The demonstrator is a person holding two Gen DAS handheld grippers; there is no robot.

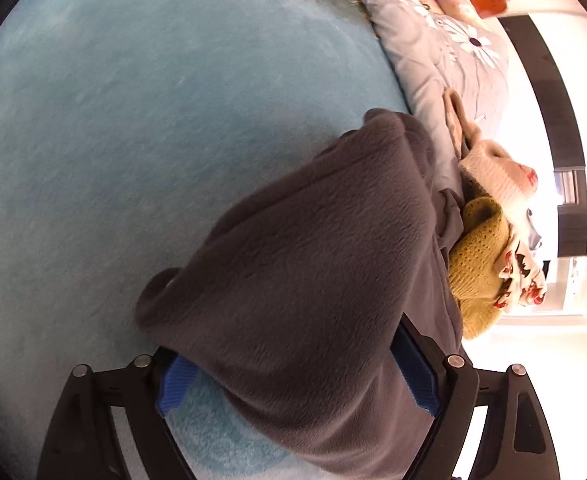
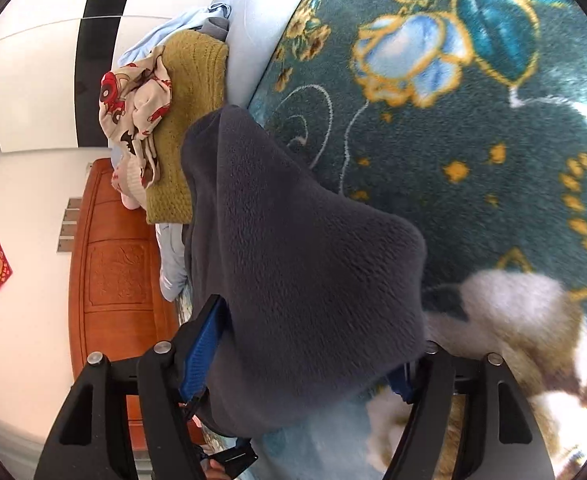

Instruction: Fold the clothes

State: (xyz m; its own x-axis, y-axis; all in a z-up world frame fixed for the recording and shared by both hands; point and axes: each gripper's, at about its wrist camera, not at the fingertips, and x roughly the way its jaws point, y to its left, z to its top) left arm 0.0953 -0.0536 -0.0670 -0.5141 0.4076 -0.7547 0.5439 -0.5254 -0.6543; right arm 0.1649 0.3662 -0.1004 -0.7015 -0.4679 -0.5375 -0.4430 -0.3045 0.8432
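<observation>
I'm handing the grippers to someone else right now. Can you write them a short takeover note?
Left hand-held gripper: jaws wide, grey fleece garment lying between them, not clamped.
Right hand-held gripper: jaws wide, the same fleece draped between the pads.
Fleece lies bunched on the blue floral blanket. Beside it, a pile: mustard knit, cream printed garment.
Done: no finished fold visible.
Left: fold the fleece, then the pile.

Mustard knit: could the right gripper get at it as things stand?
Probably not directly. The grey fleece lies between the open right gripper and the mustard knit, overlapping its near edge; a printed cloth lies on top.
</observation>
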